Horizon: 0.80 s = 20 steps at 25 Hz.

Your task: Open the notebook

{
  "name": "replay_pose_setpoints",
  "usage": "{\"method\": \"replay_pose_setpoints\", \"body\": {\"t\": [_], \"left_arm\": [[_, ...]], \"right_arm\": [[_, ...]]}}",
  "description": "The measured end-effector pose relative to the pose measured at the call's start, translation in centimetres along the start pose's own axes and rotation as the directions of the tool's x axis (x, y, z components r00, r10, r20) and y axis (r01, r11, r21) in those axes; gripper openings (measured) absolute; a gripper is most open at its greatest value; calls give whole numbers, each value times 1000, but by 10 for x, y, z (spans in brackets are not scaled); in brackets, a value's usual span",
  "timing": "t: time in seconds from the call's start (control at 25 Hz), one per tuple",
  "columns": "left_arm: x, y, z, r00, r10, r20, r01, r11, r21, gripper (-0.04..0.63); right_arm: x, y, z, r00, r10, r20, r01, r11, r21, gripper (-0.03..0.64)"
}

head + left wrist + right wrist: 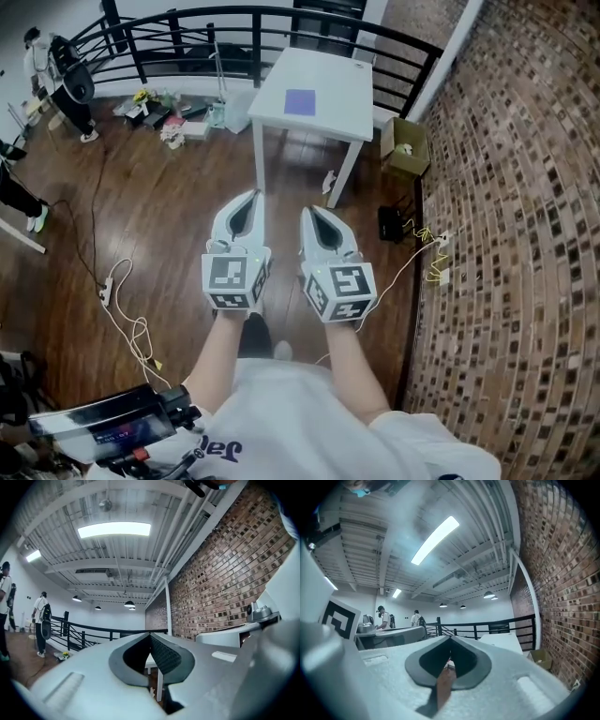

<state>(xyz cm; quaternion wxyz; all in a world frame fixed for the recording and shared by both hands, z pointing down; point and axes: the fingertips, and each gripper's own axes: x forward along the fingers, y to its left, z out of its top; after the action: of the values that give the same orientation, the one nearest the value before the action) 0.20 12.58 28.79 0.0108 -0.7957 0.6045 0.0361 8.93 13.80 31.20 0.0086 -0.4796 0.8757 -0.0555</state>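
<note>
A purple notebook (300, 101) lies closed on a small white table (342, 84) by the railing, far ahead of me in the head view. Both grippers are held out level over the wooden floor, well short of the table. My left gripper (255, 195) has its jaws together with nothing between them. My right gripper (307, 211) is likewise shut and empty. In the left gripper view the jaw tips (150, 633) meet, and a white table leg (160, 686) shows below them. The right gripper view shows closed tips (450, 637) and the table top (501, 641) beyond.
A black railing (234, 19) curves behind the table. A brick wall (525, 187) runs along the right, with a cardboard box (405, 147) and a black item (390, 225) at its foot. Cables (122, 309) trail over the floor at left. Clutter (169, 117) and people stand at far left.
</note>
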Motion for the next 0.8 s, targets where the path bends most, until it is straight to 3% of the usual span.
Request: {"method": "replay_pose_setpoints", "body": {"t": [0.24,0.48,0.64,0.8], "left_arm": [[78,47,-24,1000,3,-14,-4,1000,-31,17],[178,91,-24,999,-36,-28,34,998,-54,17],[234,128,5,994,-51,99,57,997,-51,17],[284,150,10,992,-92,89,95,995,-20,17]], "right_arm": [[81,-31,-6,999,-13,-33,12,1000,-19,-14],[177,-65,4,998,-35,-52,34,999,-35,-14],[240,-80,22,999,-42,-23,40,998,-55,-13],[297,-103,24,996,-89,-20,88,995,-53,-14]]}}
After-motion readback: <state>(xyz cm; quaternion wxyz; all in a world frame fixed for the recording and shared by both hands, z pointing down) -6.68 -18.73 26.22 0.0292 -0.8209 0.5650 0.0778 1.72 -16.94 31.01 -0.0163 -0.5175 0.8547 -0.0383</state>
